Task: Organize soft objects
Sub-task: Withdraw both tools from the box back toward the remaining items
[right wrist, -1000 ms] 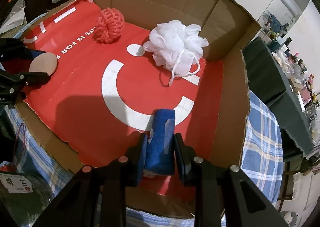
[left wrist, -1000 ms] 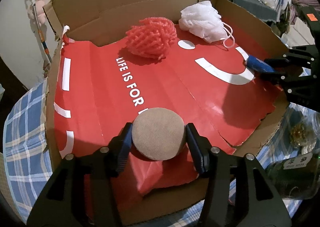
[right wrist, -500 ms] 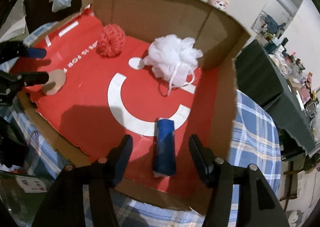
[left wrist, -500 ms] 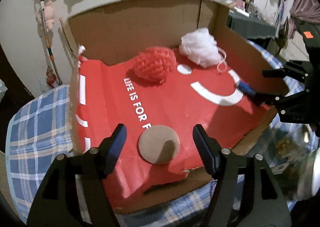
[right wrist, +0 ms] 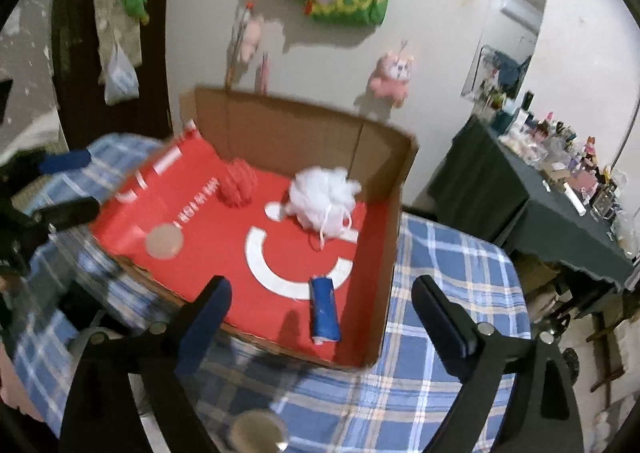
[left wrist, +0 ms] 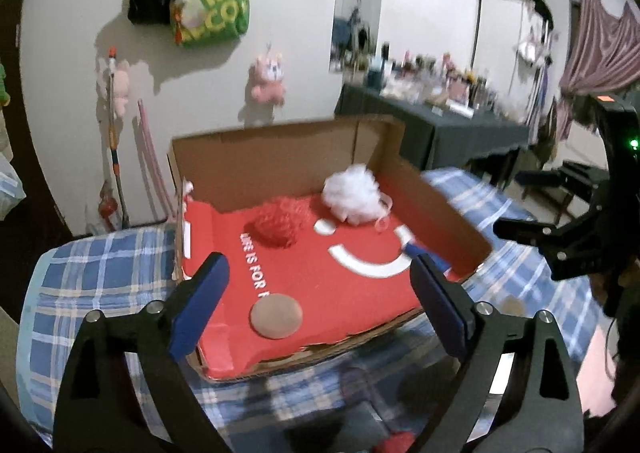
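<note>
A pale wall (left wrist: pixel 80 53) closes the far side of the room, hung with a green bag (left wrist: pixel 216 5) and a pink plush toy (left wrist: pixel 267 79). To the right stands a long dark table (right wrist: pixel 560 213) crowded with small bottles and boxes. Nearer lies a surface covered in blue checked cloth (right wrist: pixel 440 333), and on it sits an open cardboard box (left wrist: pixel 280 161) lined with red printed paper (right wrist: pixel 224 253).

In the box, a white mesh puff (left wrist: pixel 354 197) sits at the far right, a red net ball (left wrist: pixel 278 223) just left of it, a round tan pad (left wrist: pixel 276 315) near the left front edge and a blue roll (right wrist: pixel 325 311) near the right front edge. All four lie apart from one another.

The left gripper (left wrist: pixel 320 305) and the right gripper (right wrist: pixel 320 317) both have jaws that have just been opening; they now stand wide with nothing between them.

Only the right wrist view shows the whole blue roll; from the left wrist camera just its tip appears past the right finger. The left view alone shows the striped curtain (left wrist: pixel 608 49) at the far right.
</note>
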### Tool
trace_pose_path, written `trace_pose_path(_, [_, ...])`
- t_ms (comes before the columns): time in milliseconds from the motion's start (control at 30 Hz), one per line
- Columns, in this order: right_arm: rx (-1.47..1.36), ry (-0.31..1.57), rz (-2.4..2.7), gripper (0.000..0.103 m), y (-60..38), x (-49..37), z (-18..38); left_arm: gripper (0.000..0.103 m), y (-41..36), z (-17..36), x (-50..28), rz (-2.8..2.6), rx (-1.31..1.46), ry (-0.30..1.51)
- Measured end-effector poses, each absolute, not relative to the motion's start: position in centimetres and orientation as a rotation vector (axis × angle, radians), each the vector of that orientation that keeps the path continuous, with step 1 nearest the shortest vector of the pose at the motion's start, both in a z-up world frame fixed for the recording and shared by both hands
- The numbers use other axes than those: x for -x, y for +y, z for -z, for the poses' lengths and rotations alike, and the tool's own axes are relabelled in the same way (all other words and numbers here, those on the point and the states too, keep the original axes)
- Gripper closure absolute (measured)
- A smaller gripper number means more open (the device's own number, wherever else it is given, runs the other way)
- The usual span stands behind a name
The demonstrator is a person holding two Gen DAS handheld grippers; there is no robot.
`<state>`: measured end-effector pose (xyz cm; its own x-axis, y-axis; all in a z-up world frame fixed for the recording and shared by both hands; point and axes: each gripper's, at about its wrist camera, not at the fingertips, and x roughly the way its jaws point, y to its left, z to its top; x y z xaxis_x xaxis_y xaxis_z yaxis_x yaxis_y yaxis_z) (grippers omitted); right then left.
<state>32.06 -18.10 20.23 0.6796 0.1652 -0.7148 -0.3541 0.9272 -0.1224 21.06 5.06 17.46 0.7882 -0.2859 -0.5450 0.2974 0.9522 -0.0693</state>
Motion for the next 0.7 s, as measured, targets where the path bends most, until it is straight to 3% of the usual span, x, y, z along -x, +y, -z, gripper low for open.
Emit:
trace_pose_path(100, [0.230, 0.710, -0.301, 0.000, -18.2, -29.8, -22.1, 0.005, 4.6, -18.9, -18.6, 0.308, -0.010, 0.516])
trace_pose_path(433, [0.187, 0.452, -0.266, 0.000, -17.8, -20.2, -26.8, 0.003, 2.7, -21.0, -10.6, 0.277, -0.014, 0.337])
trace_pose_path(700, [0.125, 0.356, -0.233, 0.000, -18.4, -14.6, -26.3, 0.002, 1.5, -20.4, -5.6, 0.243, -0.022, 0.268])
